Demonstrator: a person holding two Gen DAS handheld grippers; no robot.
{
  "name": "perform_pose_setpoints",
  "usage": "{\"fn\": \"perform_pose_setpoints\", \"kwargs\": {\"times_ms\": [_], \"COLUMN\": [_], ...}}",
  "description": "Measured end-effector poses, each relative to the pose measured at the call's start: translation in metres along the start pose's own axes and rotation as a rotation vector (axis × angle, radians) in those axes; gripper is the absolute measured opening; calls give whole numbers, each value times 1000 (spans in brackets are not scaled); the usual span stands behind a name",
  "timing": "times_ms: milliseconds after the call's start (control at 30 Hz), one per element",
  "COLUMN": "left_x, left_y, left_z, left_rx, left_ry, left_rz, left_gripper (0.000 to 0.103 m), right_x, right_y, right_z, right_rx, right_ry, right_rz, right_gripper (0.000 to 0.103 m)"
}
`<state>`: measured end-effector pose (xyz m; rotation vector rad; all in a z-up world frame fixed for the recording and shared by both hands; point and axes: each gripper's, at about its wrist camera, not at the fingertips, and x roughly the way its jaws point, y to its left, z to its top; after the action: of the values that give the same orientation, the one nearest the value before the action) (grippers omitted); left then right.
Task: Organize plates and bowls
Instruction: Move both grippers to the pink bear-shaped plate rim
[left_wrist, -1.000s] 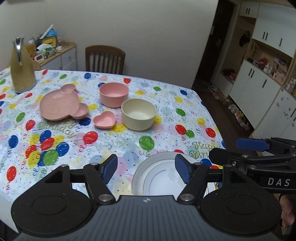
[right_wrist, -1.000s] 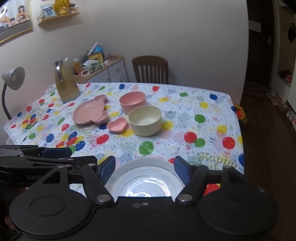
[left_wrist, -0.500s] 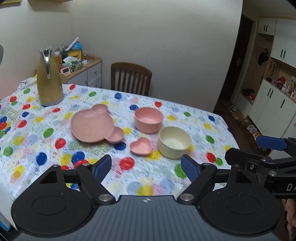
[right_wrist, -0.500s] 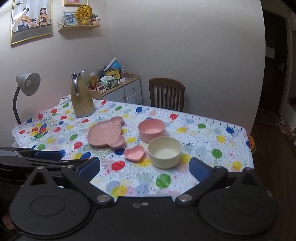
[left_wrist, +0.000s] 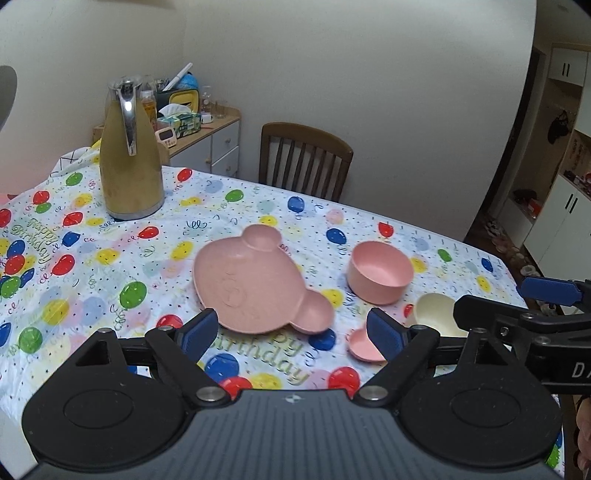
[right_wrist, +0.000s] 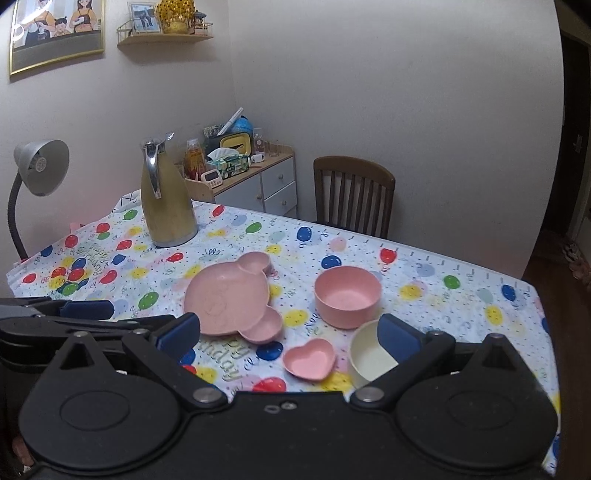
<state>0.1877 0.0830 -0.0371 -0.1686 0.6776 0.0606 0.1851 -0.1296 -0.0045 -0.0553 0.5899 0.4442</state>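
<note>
Counting pink bowl (right_wrist: 347, 297), cream bowl (right_wrist: 369, 360), bear plate (right_wrist: 231, 301), heart dish (right_wrist: 310, 359).

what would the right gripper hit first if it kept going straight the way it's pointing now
Probably the small heart-shaped pink dish: it lies between the open fingers of the right gripper, nearest along that line. The cream bowl sits just off to the side by one fingertip, and depth is hard to judge here.

Two bowls (right_wrist: 347, 297), two pink plates (right_wrist: 232, 297).
</note>
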Motion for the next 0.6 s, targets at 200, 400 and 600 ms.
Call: {"fn": "perform_pose_setpoints", "kwargs": {"times_ms": [200,400,600], "left_x": [43,87,128], "left_y": [41,76,102], "left_z": [12,19,22], "left_rx": [-25,-60,-107], "left_ry": [41,94,137], "left_rz": [10,31,29], "left_gripper": [88,88,88], "right_x": [53,112,169], "right_y": [19,30,32], "right_z": [15,29,35], "right_rx": [-13,-17,-9], "right_ry": [41,95,179], "right_rz": [0,2,8], "right_gripper": [103,103,102]}}
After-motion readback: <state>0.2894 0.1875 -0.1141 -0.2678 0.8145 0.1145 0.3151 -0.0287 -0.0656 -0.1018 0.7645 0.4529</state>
